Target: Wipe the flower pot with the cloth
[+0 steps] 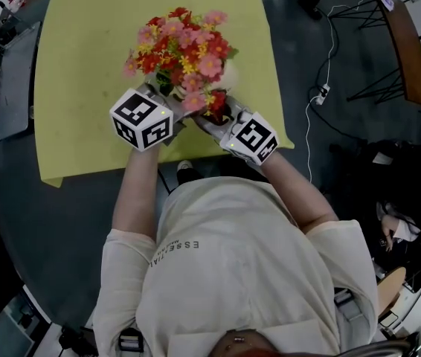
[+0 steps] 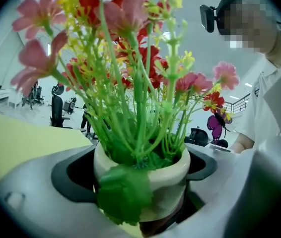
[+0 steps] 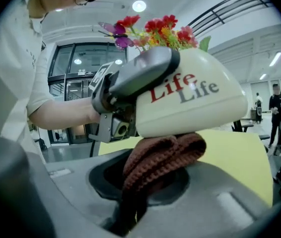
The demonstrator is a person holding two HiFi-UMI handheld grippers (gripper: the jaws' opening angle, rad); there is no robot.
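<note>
A dark round table takes up most of the head view. A yellow mat lies across its far and middle part. The person stands at the near edge in a pale shirt, both forearms reaching out over the mat.

The flower pot is over the near half of the mat, a little right of its middle. It is cream-coloured with the word "Life" printed twice on its side, and it looks tilted in the right gripper view. I cannot tell whether its base touches the mat. A bunch of red, pink and yellow flowers fills the pot and hides most of it from above.

The left gripper comes in from the near left. Its jaws are closed on the pot, one dark pad on each side just under the rim. A green leaf hangs down over the front of the pot between them.

The right gripper comes in from the near right, close beside the left one. Its jaws are clamped together on a brown knitted cloth. The cloth bulges out of the jaws in a folded wad, and its top presses against the lower side of the pot.
</note>
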